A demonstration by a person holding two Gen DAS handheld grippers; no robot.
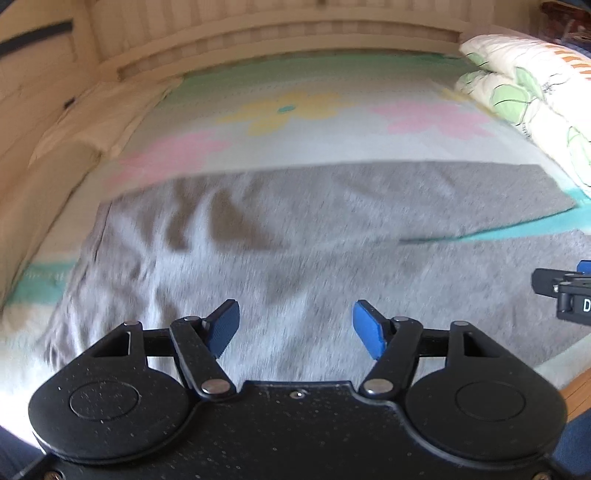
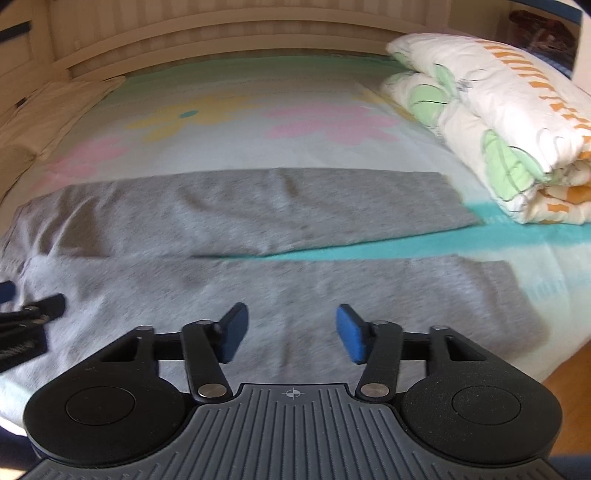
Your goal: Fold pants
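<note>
Grey jersey pants point(image 2: 236, 236) lie spread flat across a bed, the two legs running side by side toward the right with a strip of turquoise showing in the gap between them; the waist end sits to the left, where the cloth bunches into soft wrinkles. The left gripper point(image 1: 295, 328) hangs over the waist area with its blue pads point(image 1: 365, 328) spread wide and nothing between them; the right gripper point(image 2: 288, 332) hangs over the near leg, its jaws likewise wide apart and empty; each tool shows at the edge of the other's view, so the two stand near one another. Whether either touches the fabric cannot be told from these angles. The floral bedsheet point(image 2: 314, 122) lies beneath, a rolled quilt point(image 2: 491, 122) rests at the right just beyond the far leg's hem, and a slatted headboard point(image 2: 240, 33) closes the back. By the look of it the fold has not begun: both legs lie single-layered and apart, no crease made; bringing one leg over the other and then doubling the length seems still to come.
</note>
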